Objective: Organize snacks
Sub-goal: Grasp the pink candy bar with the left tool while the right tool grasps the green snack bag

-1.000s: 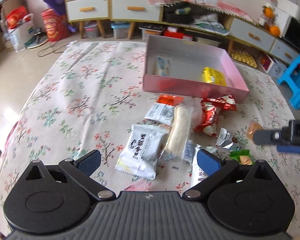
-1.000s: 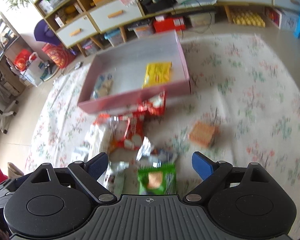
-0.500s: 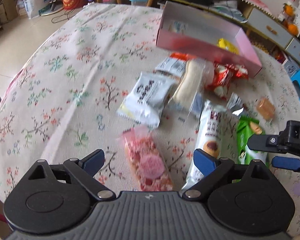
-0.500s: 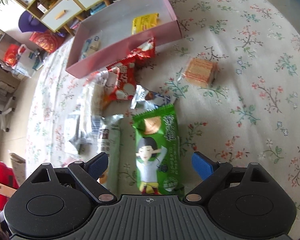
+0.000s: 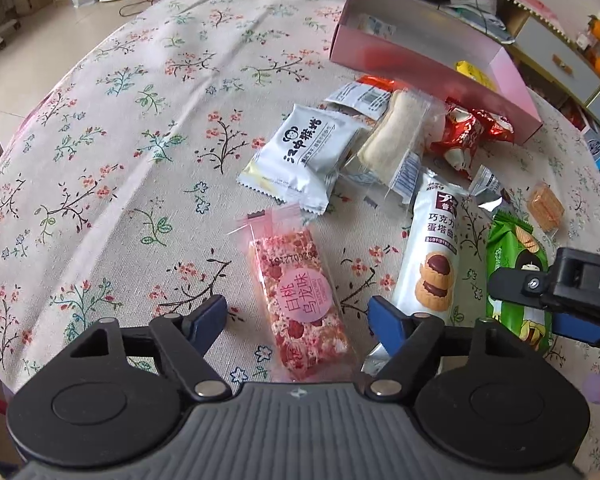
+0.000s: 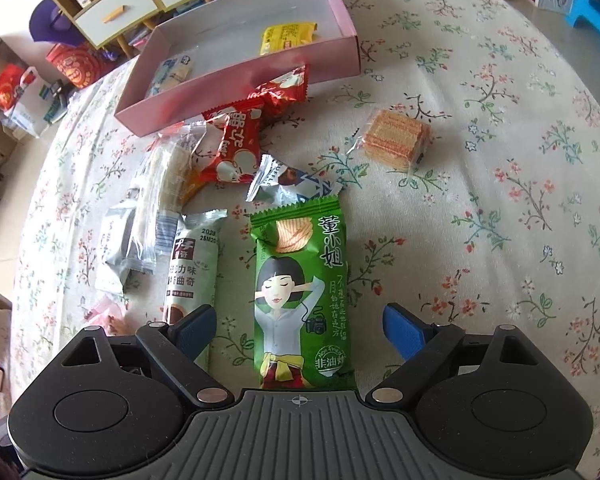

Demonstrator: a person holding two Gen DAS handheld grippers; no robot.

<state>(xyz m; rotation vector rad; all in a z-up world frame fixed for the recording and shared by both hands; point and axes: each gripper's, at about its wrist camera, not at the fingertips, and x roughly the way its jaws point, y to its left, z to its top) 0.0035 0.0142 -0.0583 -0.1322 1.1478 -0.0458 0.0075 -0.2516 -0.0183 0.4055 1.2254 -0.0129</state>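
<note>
My left gripper (image 5: pixel 298 322) points down at the table. Its jaws have just been closing, but they are still partly open. The pink candy bar (image 5: pixel 300 300) lies between them, and there is a gap on each side, so my blue pads do not touch it. A second ago a white packet sat between these jaws; now the pink bar does, and everything looks bigger and closer.

My right gripper (image 6: pixel 300 332) has its jaws wide. The green chip packet (image 6: pixel 302 292) lies flat between them with room on both sides. My pads do not touch it. A second ago this packet was small and blurry, and now it fills the middle of my view.

Just past my left jaws lies a white packet with black writing (image 5: pixel 302 154). Beside the right pad of my left gripper lies the long white cookie packet (image 5: pixel 430 252). Farther out lie the red snack bag (image 6: pixel 236 142) and the wafer pack (image 6: pixel 396 136), which sits alone off to the right of my right jaws.

Farthest away is the pink box (image 6: pixel 236 80). A yellow packet (image 6: pixel 286 36) and a small pale packet (image 6: pixel 172 74) lie inside it.
</note>
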